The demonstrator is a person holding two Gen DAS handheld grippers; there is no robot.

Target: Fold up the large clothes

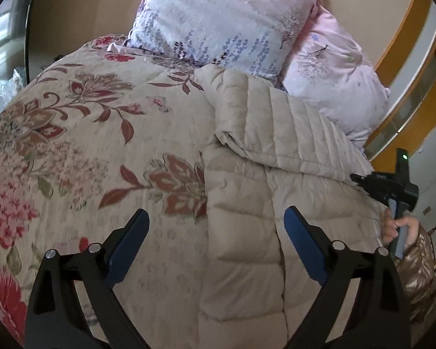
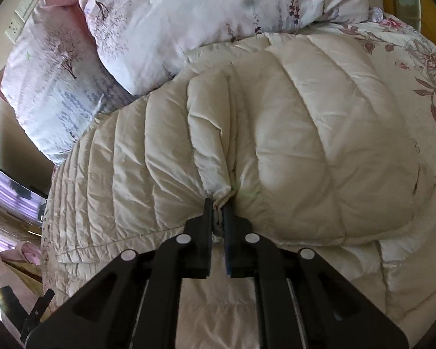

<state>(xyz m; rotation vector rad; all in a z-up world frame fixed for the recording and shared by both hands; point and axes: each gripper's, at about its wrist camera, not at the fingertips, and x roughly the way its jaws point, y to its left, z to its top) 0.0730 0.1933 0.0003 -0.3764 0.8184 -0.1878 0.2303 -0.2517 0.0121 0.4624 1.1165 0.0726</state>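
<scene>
You have one cream quilted jacket (image 1: pixel 247 151) lying on the bed's floral bedspread (image 1: pixel 87 133), its top edge against the two pink-and-lilac printed pillows (image 1: pixel 218 20) at the head of the bed. Your right gripper (image 2: pixel 218 206) has its fingers clenched on a bunched fold of the jacket. Your left gripper (image 1: pixel 216 232) hovers with fingers spread wide, holding nothing, over the jacket's edge. No brand, label or writing can be read anywhere.

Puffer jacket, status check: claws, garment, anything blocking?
Right claw shut on puffer jacket fold. Left claw open above it. Pillows against jacket's far edge.
</scene>
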